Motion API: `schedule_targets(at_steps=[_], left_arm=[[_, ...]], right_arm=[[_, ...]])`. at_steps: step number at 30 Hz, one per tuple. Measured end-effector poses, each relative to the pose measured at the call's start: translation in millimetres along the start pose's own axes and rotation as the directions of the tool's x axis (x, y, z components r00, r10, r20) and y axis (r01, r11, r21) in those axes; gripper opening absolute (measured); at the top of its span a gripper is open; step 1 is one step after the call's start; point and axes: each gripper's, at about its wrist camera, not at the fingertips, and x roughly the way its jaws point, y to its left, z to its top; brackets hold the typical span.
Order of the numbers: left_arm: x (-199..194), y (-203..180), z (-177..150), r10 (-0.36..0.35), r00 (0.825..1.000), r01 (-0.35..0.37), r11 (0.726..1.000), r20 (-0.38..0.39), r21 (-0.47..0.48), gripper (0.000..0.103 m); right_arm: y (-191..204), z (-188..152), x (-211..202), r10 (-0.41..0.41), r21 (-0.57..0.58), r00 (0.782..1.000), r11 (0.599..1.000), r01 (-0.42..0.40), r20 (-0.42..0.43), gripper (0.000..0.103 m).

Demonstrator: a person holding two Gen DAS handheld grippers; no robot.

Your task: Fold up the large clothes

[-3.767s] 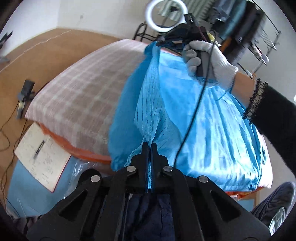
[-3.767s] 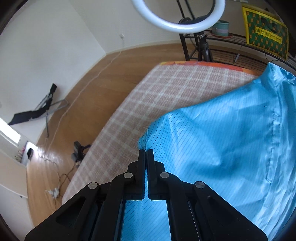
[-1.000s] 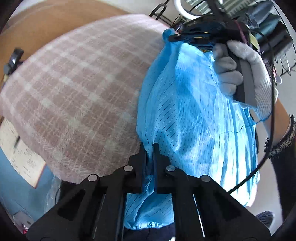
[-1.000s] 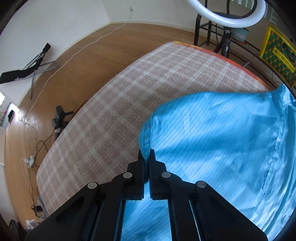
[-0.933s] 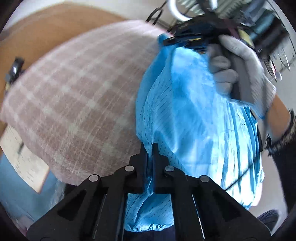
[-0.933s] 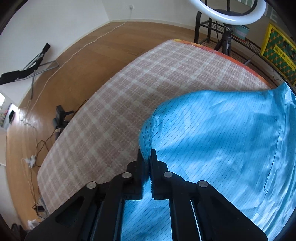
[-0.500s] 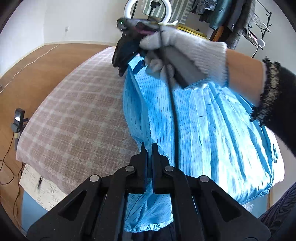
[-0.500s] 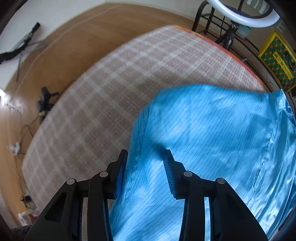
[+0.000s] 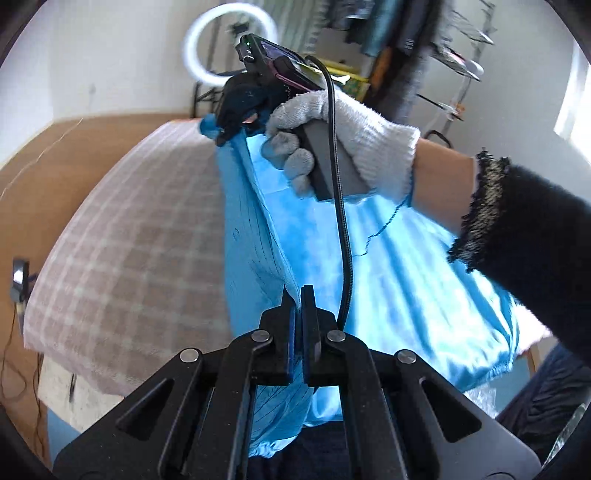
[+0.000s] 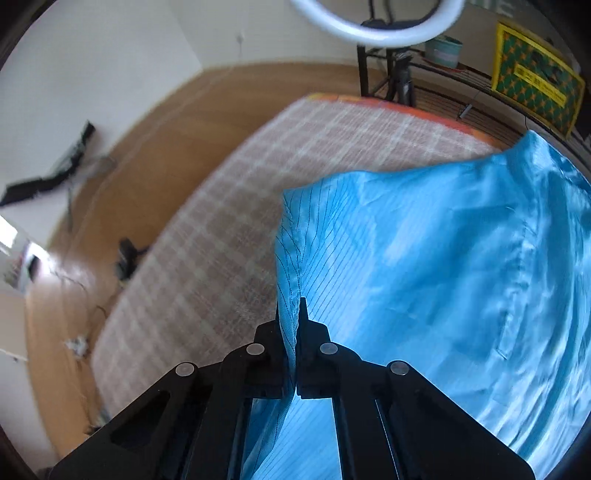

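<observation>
- Since half a second ago the right gripper (image 10: 291,314) has closed its spread jaws onto the folded edge of the blue garment (image 10: 424,266); the cloth, which then lay loose between the fingers, is now pinched at the seam.
- The left gripper (image 9: 298,295) has risen with its hem, and the gloved hand (image 9: 332,133) holding the other tool appears larger and nearer than before.
- Left gripper: jaws pressed together on a fold of the garment (image 9: 406,280), which runs up from the fingertips to the right gripper (image 9: 229,134).
- Garment: stretched between both grippers, its fold raised; the rest drapes over the plaid blanket (image 10: 221,258) on the bed and spills off the near edge.
- A black cable (image 9: 343,229) hangs from the right tool across the cloth.
- Ring light (image 10: 376,22) stands beyond the bed.
</observation>
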Motion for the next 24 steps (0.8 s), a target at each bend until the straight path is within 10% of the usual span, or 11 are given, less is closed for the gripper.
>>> schedule_targets(at_steps=[8,19,24], left_arm=[[12.8,-81.2,-7.9,-0.086,0.995,0.093,0.979,-0.049,0.181,0.0],[41.2,-132.9,-29.8,-0.098,0.984,0.139,0.947,-0.152,0.289,0.0],[50.4,-135.7,-35.2,-0.108,0.976,0.159,0.946,-0.188,0.281,0.0]], right_arm=[[-91.4,-37.9,-86.3,0.048,0.171,0.979,0.982,-0.083,0.198,0.001],[-213.8,-109.7,-83.1,0.019,0.541,0.98,0.831,-0.126,0.199,0.001],[-231.8,-109.9,-85.7,-0.032,0.553,0.982,0.829,-0.079,0.188,0.001]])
